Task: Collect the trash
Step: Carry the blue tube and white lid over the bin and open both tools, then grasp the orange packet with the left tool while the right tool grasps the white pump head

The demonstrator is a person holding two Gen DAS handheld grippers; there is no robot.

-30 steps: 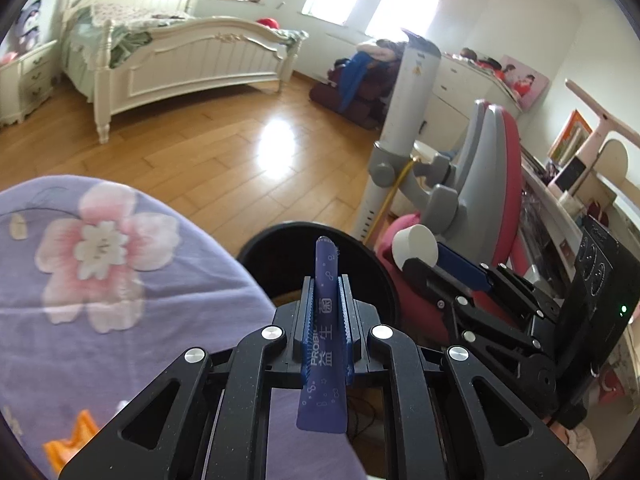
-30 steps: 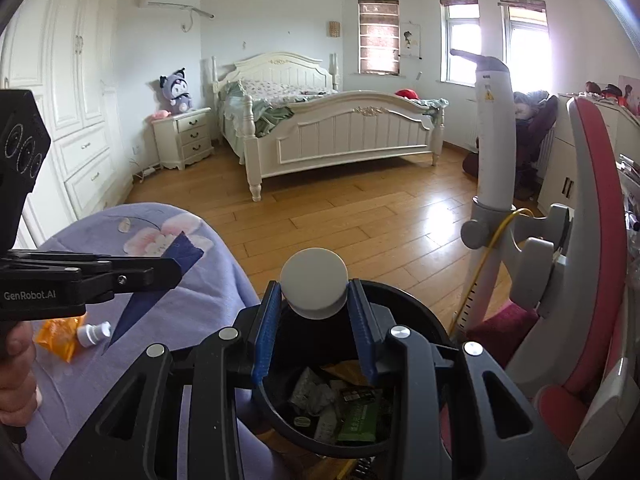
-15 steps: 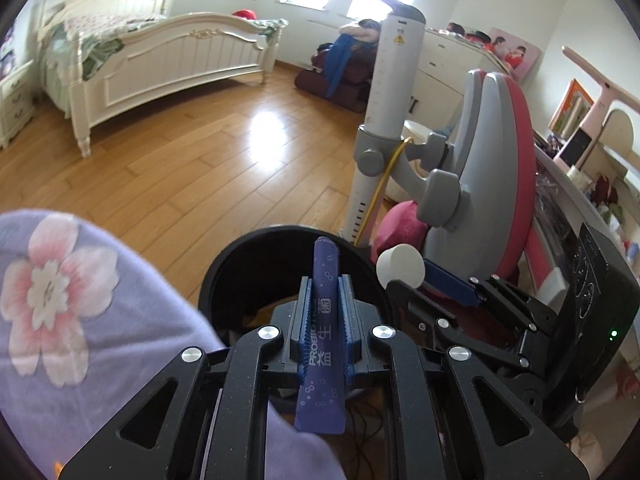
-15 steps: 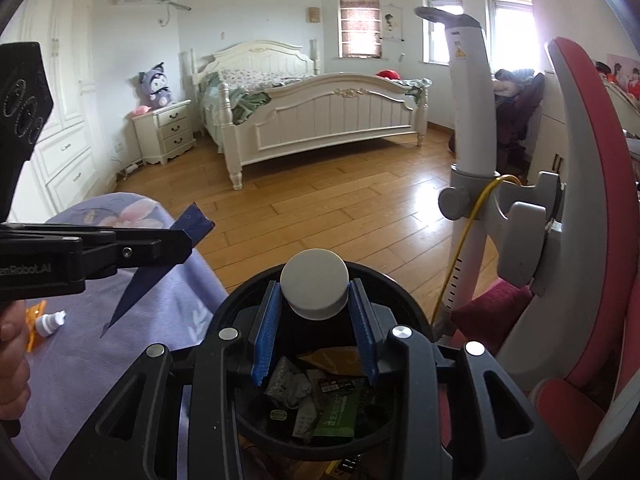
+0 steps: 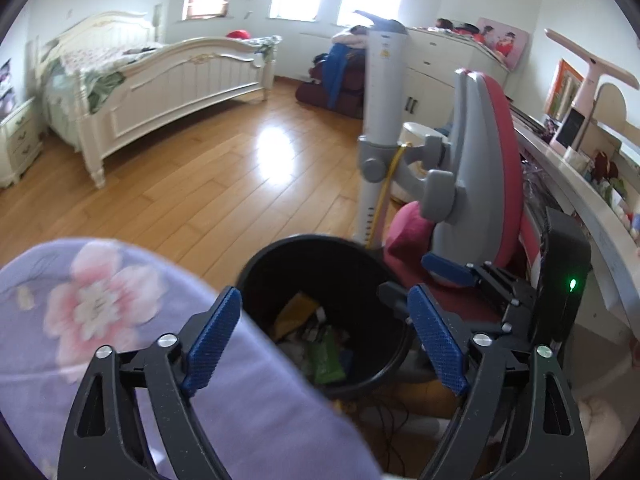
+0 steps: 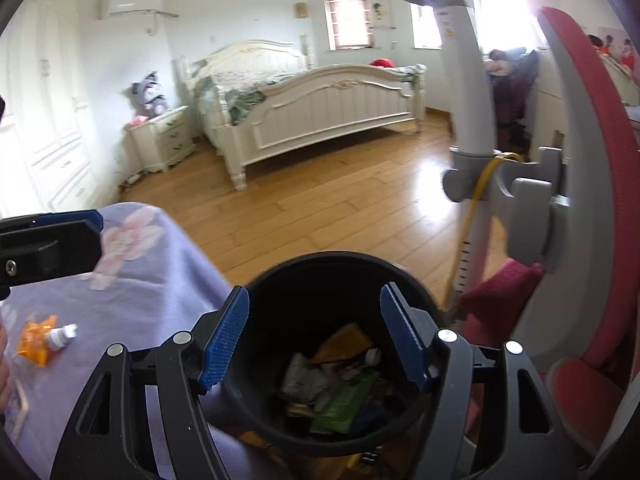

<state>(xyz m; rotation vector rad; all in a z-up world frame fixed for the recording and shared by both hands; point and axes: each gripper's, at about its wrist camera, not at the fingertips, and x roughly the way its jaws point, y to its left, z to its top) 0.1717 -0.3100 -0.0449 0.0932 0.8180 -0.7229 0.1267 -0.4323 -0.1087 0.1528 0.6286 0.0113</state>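
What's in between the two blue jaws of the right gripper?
In the right wrist view, the right gripper holds nothing. Through the gap shows the open black trash bin below, with wrappers inside.

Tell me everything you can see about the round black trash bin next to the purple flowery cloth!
The round black trash bin looks like smooth plastic, with a wide open top and no lid. It stands upright beside the purple flowery cloth, whose edge covers part of its rim in the left wrist view. Inside lies a heap of trash: a green wrapper, crumpled grey paper, a yellow-orange piece and a small white cap. Both open grippers hang above it, holding nothing.
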